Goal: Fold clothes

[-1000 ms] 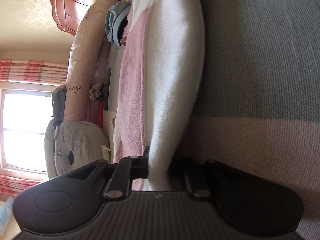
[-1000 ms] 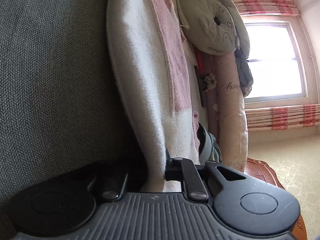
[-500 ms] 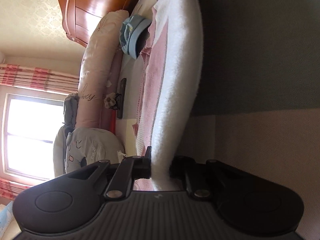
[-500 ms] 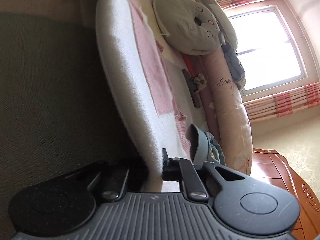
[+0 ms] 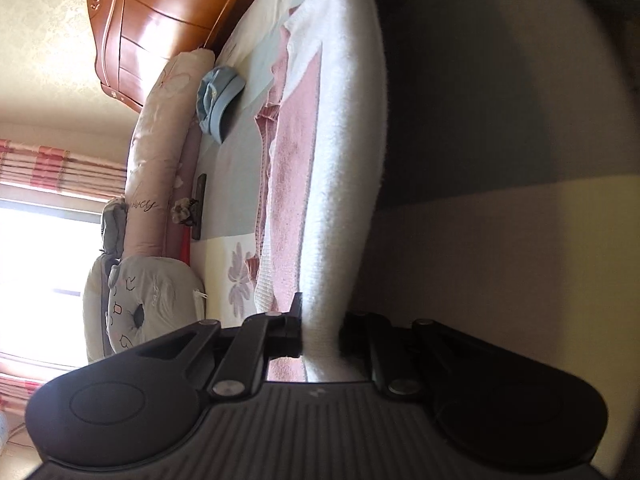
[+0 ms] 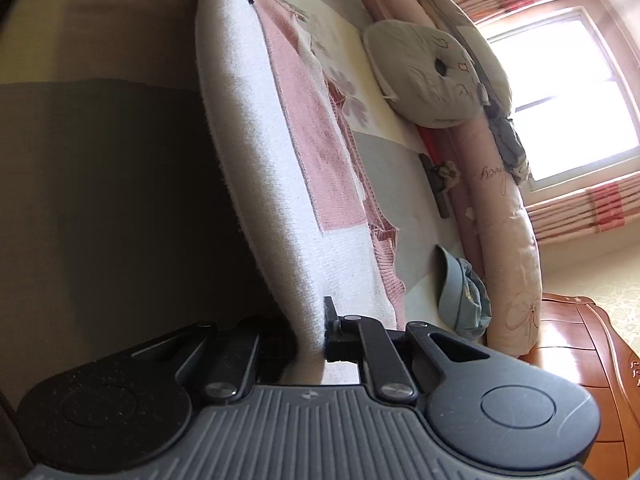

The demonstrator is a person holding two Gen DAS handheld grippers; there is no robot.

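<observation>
The left gripper [image 5: 320, 336] is clamped on one end of a white fleecy garment [image 5: 344, 152], and the right gripper [image 6: 310, 334] is clamped on the other end of the same garment [image 6: 256, 152], so the cloth runs stretched between the two, its folded edge raised off the bed [image 5: 236, 168]. A pink panel [image 5: 294, 168] of the garment faces the bed side. Taking the long pink bolster [image 5: 154, 152] as landmark: cursive script is printed on it, but the word cannot be read for certain in either view. A blue cap [image 5: 218, 100] lies just beside the bolster on the bed. A grey cushion with a drawn animal face [image 5: 140, 304] rests against the bolster near the window [image 5: 36, 280]. A small dark object [image 5: 198, 206] lies on the bed close by the bolster. The wooden headboard [image 5: 160, 28] stands at the bolster's far end. Red striped curtains [image 6: 580, 208] frame the window behind it.
</observation>
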